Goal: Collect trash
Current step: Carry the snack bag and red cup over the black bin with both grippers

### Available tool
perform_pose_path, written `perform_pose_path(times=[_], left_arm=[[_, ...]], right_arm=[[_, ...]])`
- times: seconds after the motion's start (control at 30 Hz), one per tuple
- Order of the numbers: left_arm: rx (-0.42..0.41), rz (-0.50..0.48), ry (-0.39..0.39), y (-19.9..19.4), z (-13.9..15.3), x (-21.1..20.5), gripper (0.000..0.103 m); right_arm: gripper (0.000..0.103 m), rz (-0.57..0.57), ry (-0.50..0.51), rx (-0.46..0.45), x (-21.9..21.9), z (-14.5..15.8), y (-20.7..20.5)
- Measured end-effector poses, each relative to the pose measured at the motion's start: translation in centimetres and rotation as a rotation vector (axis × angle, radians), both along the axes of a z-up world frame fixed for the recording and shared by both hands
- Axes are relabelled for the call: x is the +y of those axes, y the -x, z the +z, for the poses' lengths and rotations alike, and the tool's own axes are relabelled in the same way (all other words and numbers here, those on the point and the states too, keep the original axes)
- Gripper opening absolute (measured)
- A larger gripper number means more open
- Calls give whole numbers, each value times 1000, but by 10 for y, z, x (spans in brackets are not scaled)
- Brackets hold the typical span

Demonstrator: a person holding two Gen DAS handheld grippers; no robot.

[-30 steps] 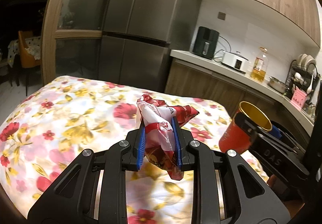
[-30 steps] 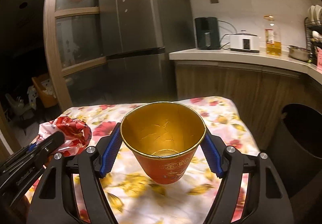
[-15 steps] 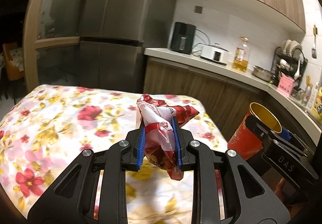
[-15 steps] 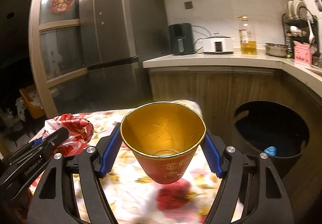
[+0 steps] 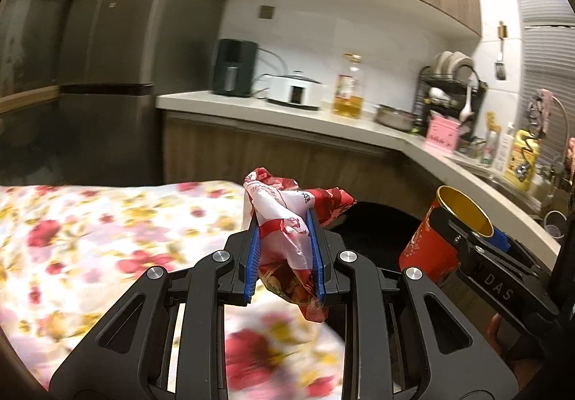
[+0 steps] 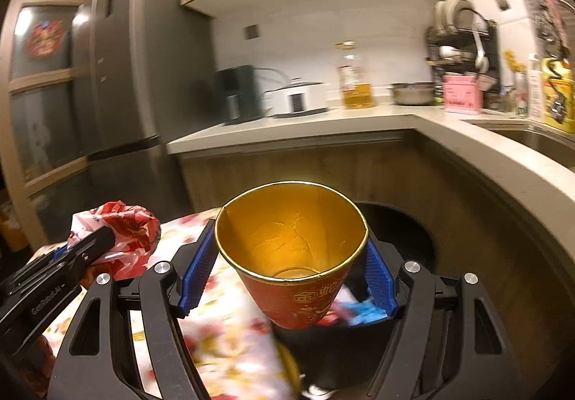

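My left gripper (image 5: 284, 252) is shut on a crumpled red and white plastic wrapper (image 5: 284, 220), which sticks up between the blue pads above the right end of the floral table (image 5: 90, 238). My right gripper (image 6: 287, 274) is shut on a red paper cup (image 6: 293, 256) with a gold inside, held upright with its mouth open. The cup (image 5: 445, 231) and right gripper show at the right of the left wrist view. Just behind and below the cup stands a black trash bin (image 6: 406, 235) with blue and red scraps inside. The wrapper (image 6: 118, 238) appears at the left of the right wrist view.
A wooden kitchen counter (image 6: 323, 120) wraps around the bin, carrying an air fryer (image 5: 233, 68), a white cooker (image 5: 293, 91), an oil bottle (image 5: 348, 87), a metal pot (image 6: 411, 93), a dish rack (image 5: 449, 91) and a sink (image 6: 539, 138). A grey fridge (image 5: 107, 59) stands left.
Both grippers have swung right, away from the fridge and off the table's middle toward its right end. The black bin has come into view. Both grips are unchanged.
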State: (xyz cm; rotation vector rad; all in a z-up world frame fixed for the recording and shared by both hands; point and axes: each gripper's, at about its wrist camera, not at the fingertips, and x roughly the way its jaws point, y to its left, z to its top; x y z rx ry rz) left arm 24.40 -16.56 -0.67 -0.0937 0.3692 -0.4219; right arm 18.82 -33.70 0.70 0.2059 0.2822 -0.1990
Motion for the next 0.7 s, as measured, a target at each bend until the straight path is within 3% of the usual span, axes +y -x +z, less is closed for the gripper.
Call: perform_pose_path(times=[0.37,0.7], left_arm=[[0,-132,-2,-30,-1,-83,23],[6,-192,-6,-46,-10,-109,25]], right_arm=[[72,-80,-31,2,-51,-1,-11],[73,-90,-41,7,-64,-4,-27]])
